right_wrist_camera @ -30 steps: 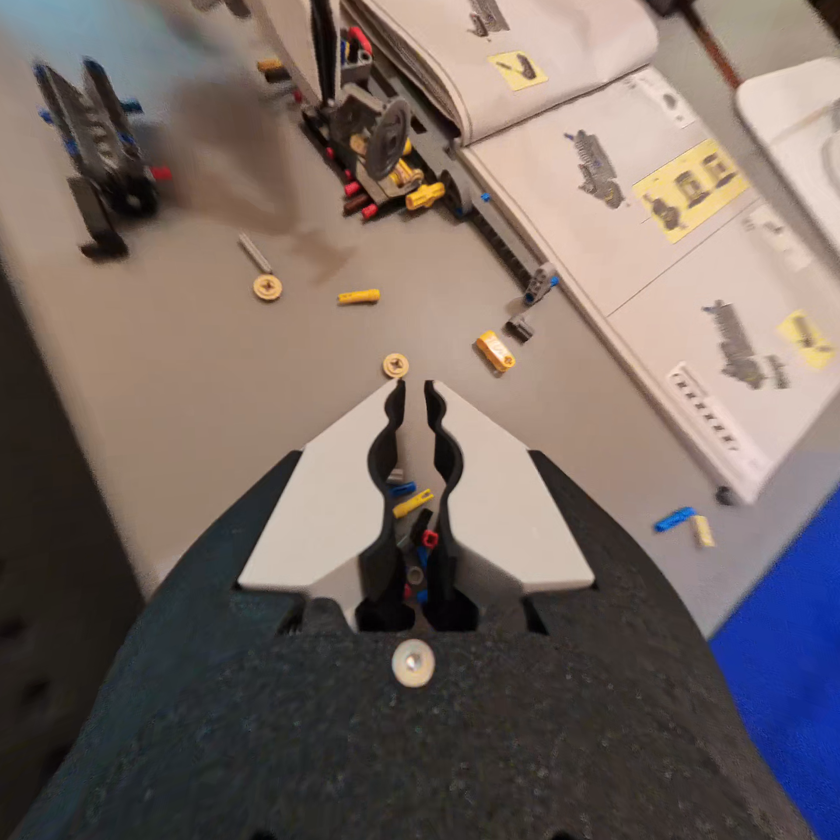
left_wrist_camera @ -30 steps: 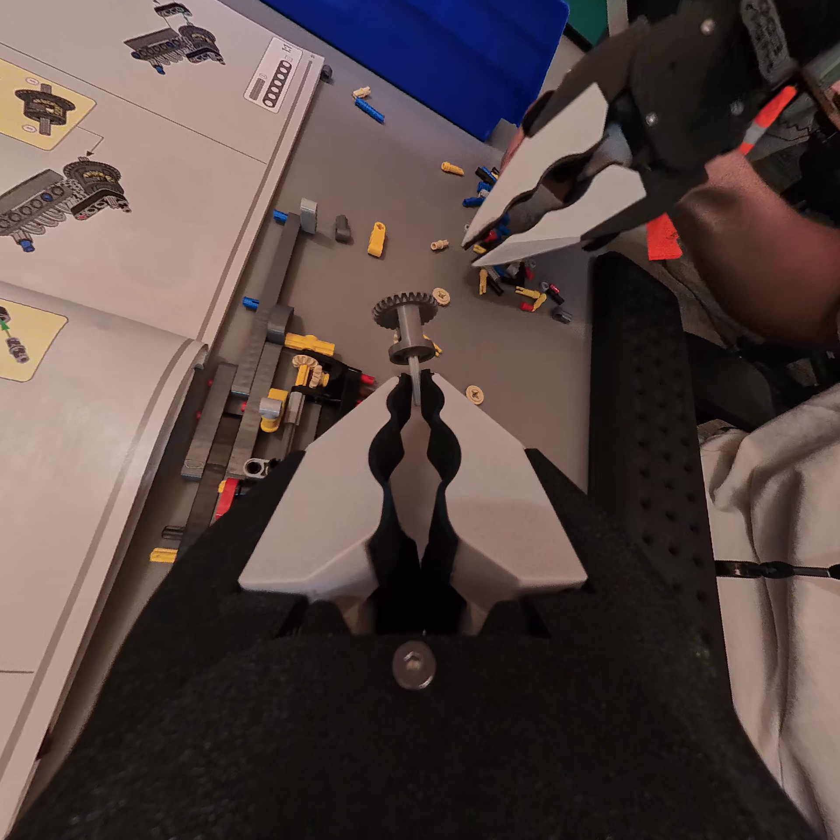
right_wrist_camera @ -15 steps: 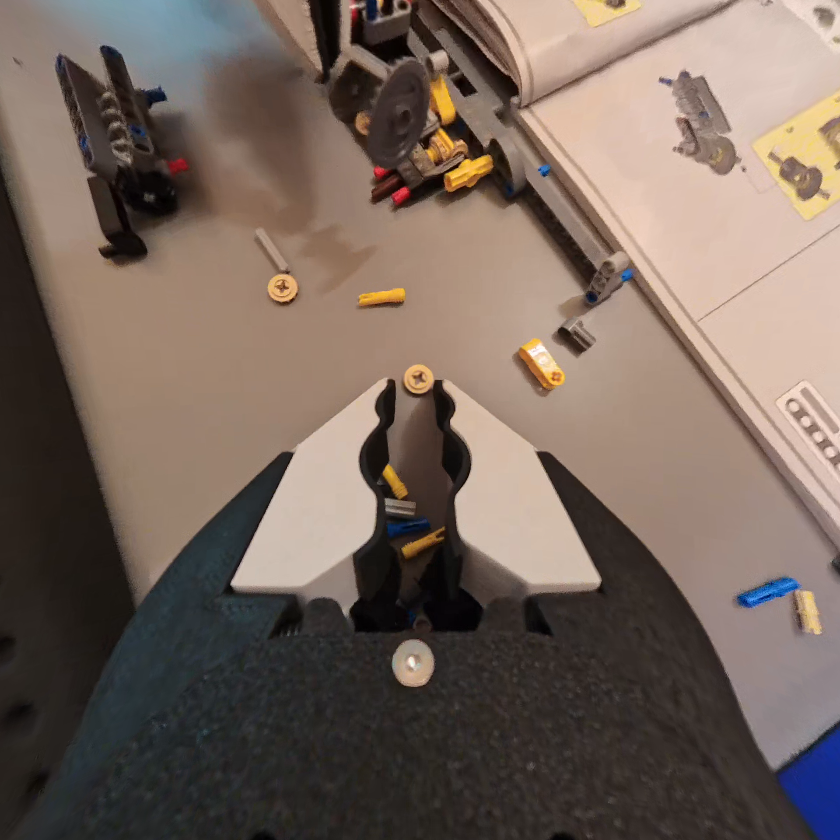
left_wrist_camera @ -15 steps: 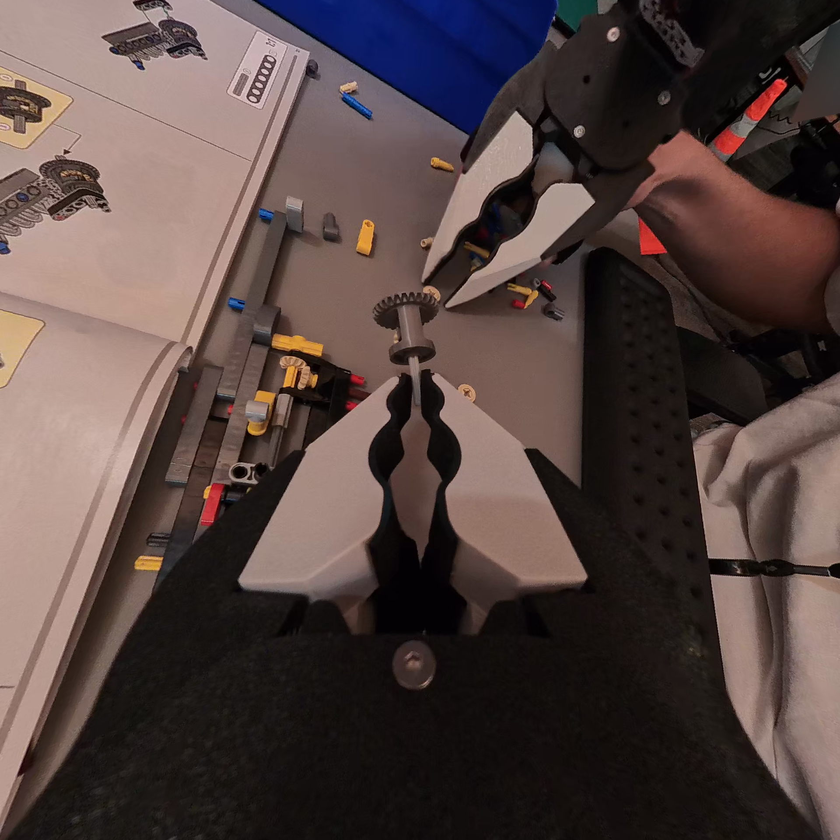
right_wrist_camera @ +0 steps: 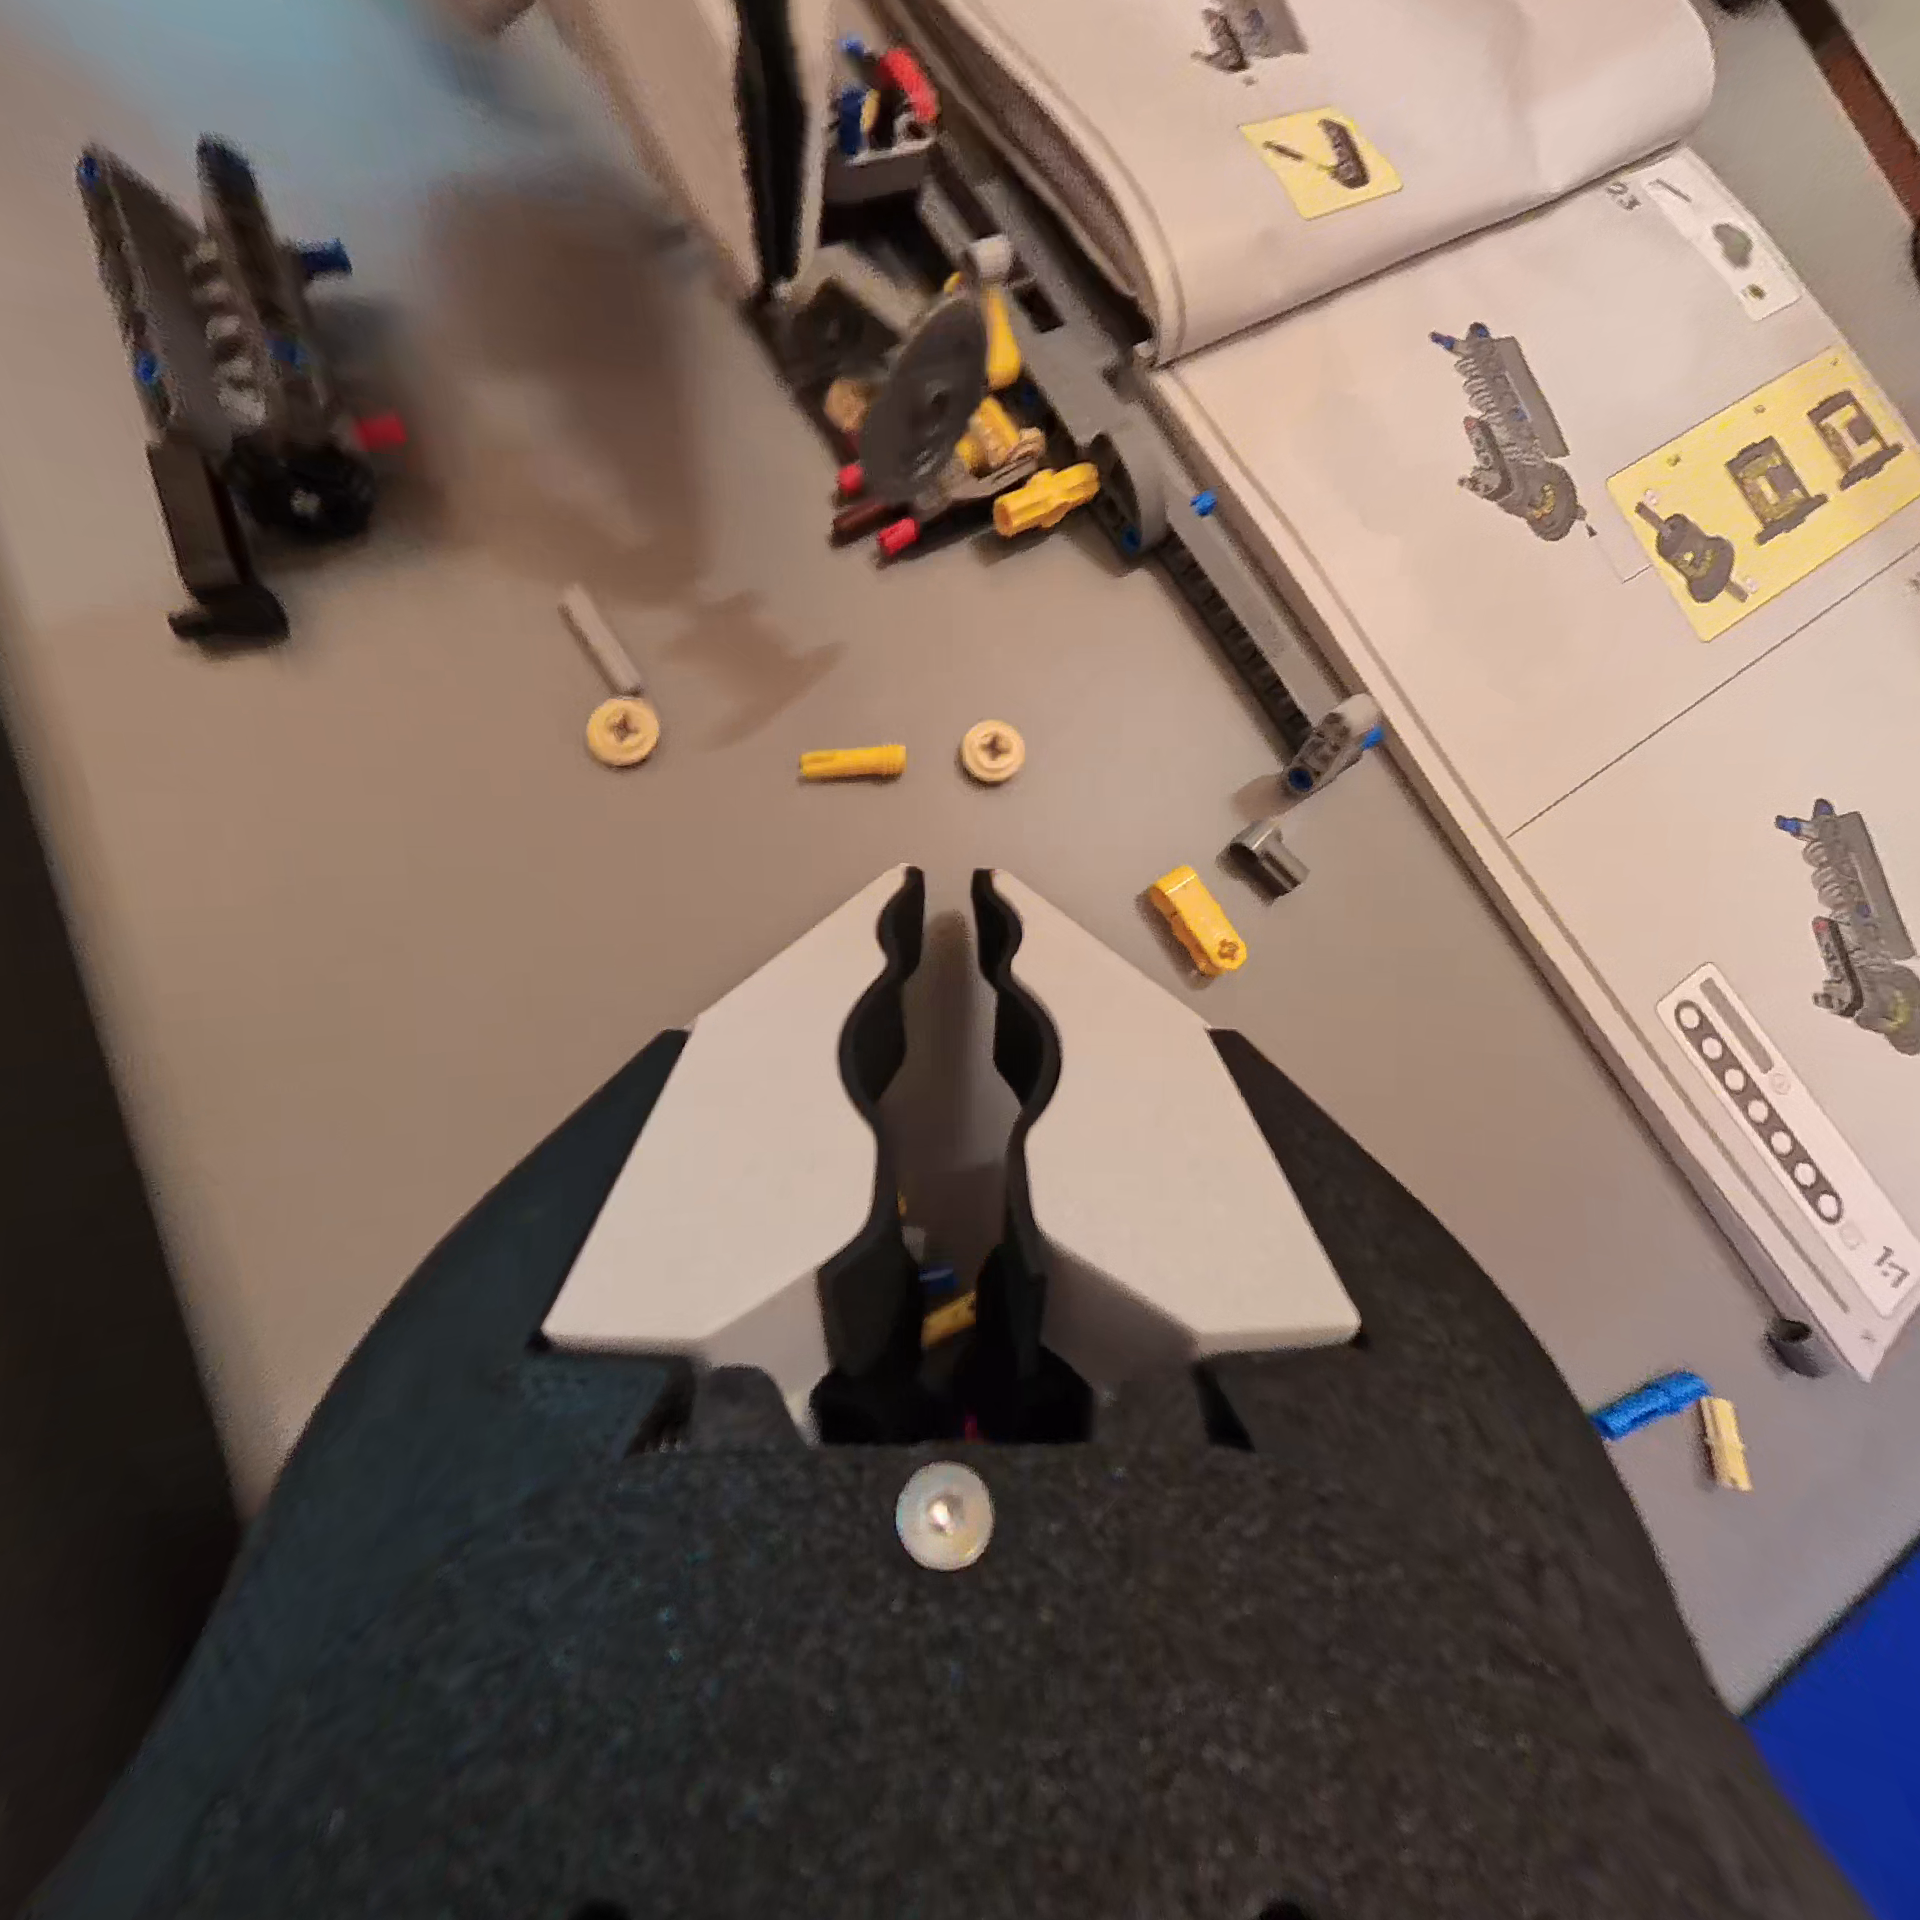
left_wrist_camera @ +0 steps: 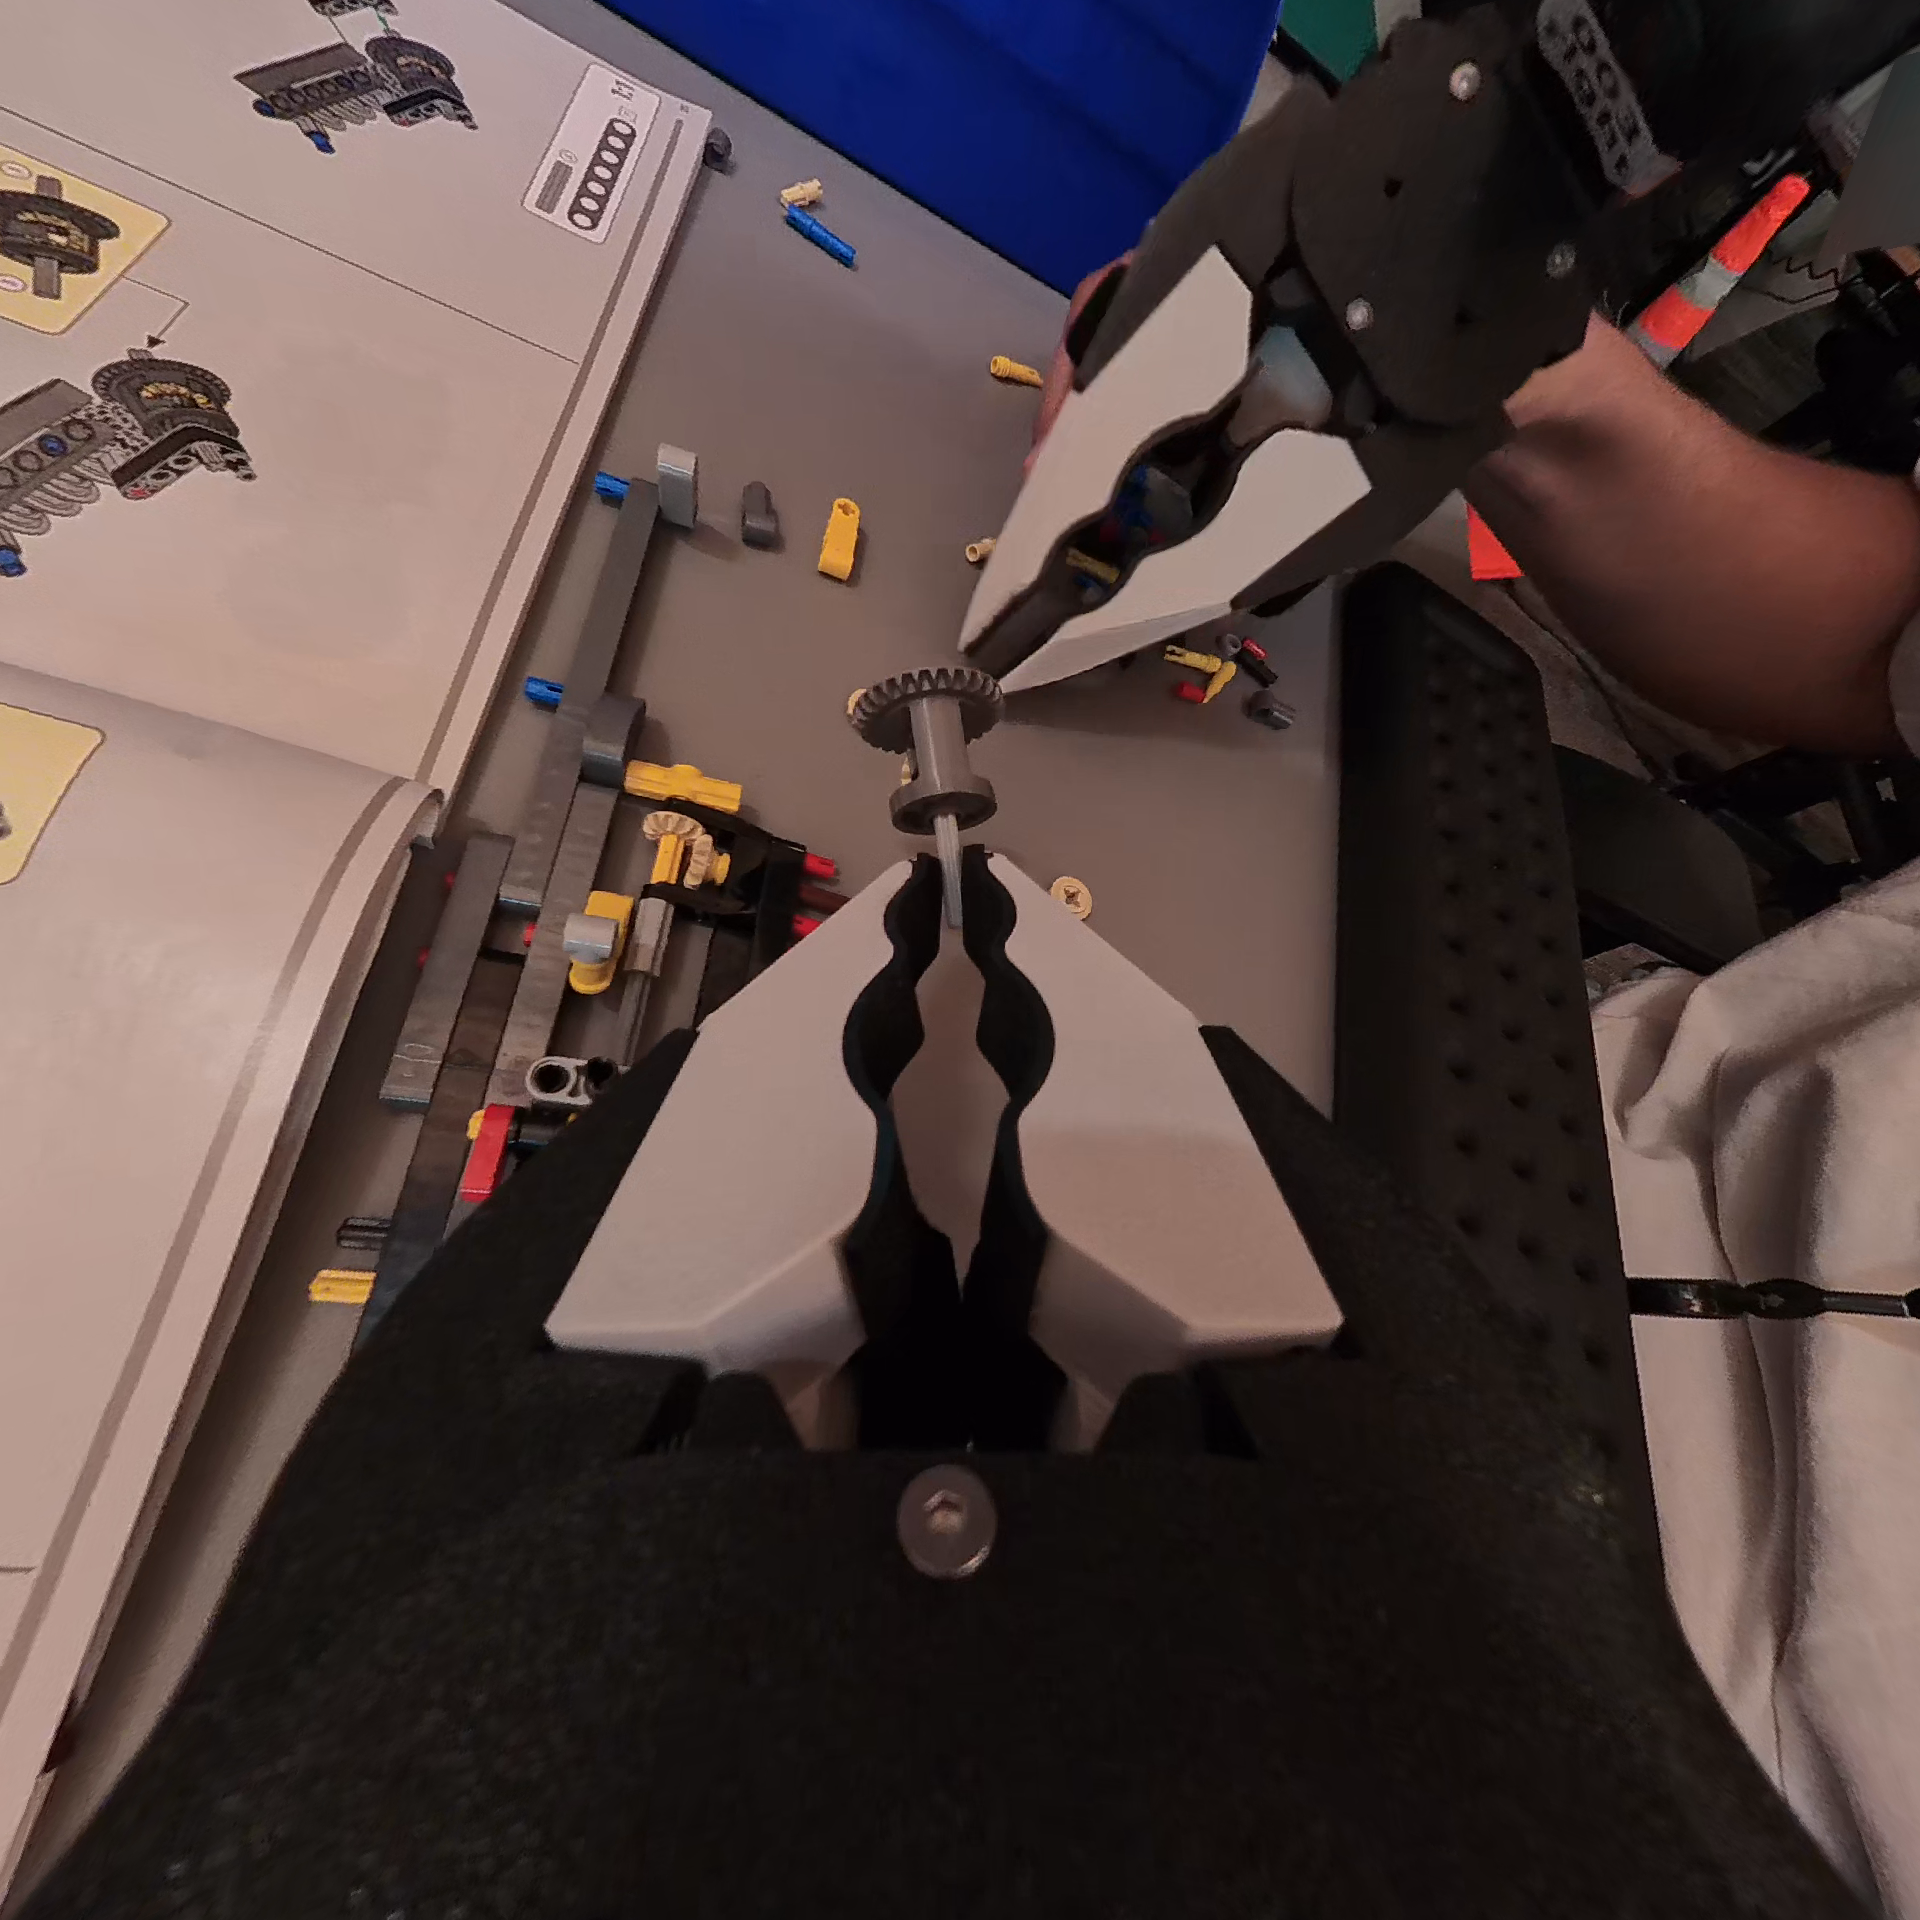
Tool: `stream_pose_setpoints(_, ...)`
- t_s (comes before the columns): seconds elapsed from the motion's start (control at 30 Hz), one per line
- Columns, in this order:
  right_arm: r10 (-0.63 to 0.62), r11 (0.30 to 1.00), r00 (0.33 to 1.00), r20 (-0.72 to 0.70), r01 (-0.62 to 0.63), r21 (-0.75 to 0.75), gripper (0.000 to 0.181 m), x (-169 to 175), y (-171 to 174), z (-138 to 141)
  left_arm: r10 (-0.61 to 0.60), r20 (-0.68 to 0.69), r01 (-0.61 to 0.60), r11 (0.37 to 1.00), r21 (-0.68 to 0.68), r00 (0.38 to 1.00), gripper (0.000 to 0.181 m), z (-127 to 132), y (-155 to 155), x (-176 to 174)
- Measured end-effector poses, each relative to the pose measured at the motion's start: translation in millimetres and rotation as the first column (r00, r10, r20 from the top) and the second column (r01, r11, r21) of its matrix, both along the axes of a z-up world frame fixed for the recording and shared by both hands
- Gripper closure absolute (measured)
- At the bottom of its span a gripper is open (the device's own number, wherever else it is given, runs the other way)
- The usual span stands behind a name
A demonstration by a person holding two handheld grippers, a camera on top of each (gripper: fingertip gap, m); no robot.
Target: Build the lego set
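Note:
My left gripper (left_wrist_camera: pixel 948 868) is shut on the thin grey axle of a dark grey gear piece (left_wrist_camera: pixel 928 717) and holds it out above the grey table (left_wrist_camera: pixel 831 364). My right gripper (right_wrist_camera: pixel 947 875) is empty, its jaws a narrow gap apart. In the left wrist view its tips (left_wrist_camera: pixel 985 668) sit right beside the gear's toothed rim. A tan disc (right_wrist_camera: pixel 992 750) and a yellow pin (right_wrist_camera: pixel 852 762) lie on the table just ahead of the right gripper. The part-built chassis (left_wrist_camera: pixel 644 883) lies beside the open instruction booklet (left_wrist_camera: pixel 260 520).
A small built engine block (right_wrist_camera: pixel 229 343) stands at far left. Loose parts lie about: a second tan disc (right_wrist_camera: pixel 621 732), a grey axle (right_wrist_camera: pixel 603 639), a yellow connector (right_wrist_camera: pixel 1195 920), a small pile (left_wrist_camera: pixel 1216 670). A black perforated board (left_wrist_camera: pixel 1455 935) and a blue bin (left_wrist_camera: pixel 935 94) border the table. The tips of one gripper are about 10 cm away from the tips of the other.
The right gripper came down and in towards the gear held by the left gripper. Its jaws widened, then narrowed again. The tan disc now lies farther from its tips. The left gripper kept its hold.

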State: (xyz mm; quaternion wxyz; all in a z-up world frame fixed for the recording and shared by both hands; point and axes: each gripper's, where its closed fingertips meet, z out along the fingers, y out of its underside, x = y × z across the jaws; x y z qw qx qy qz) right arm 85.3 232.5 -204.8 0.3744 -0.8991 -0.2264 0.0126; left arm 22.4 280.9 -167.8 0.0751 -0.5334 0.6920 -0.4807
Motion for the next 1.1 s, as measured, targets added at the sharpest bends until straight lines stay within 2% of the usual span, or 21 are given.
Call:
stream_pose_setpoints(0.17,-0.065,0.998,0.973,-0.221,0.061,-0.027,0.165,1.3,25.3,0.5,0.006,0.002,-0.006,1.0,0.0,1.0,0.178,0.6,2.0,0.3)
stream_pose_setpoints(0.23,-0.081,0.997,0.964,-0.253,0.073,-0.041,0.164,3.3,29.7,-2.7,0.008,0.003,-0.008,1.0,-0.001,1.0,0.178,1.2,2.5,0.1)
stream_pose_setpoints(0.33,-0.059,0.998,0.97,-0.237,0.052,-0.035,0.164,0.9,31.7,-3.2,0.007,0.005,-0.007,1.0,-0.002,1.0,0.178,1.8,3.1,-0.1)
stream_pose_setpoints(0.57,-0.006,0.999,0.995,-0.099,0.002,-0.046,0.169,-2.7,30.9,-8.4,0.001,-0.002,-0.001,1.0,-0.003,1.0,0.178,-0.3,2.7,-0.6)
stream_pose_setpoints(0.73,0.01,0.999,0.995,-0.103,-0.013,-0.037,0.177,-3.0,31.6,-8.4,0.005,0.004,-0.005,1.0,-0.004,1.0,0.178,1.6,3.8,-0.6)
stream_pose_setpoints(0.93,0.022,0.999,0.994,-0.104,-0.024,-0.024,0.177,-5.9,32.3,-6.7,0.009,0.003,-0.009,1.0,-0.003,1.0,0.178,1.0,5.1,-0.4)
stream_pose_setpoints(1.1,-0.057,0.998,0.98,-0.19,0.057,-0.006,0.178,-8.6,36.0,9.8,0.026,0.003,-0.026,1.0,0.001,1.0,0.178,-0.1,8.0,1.2)
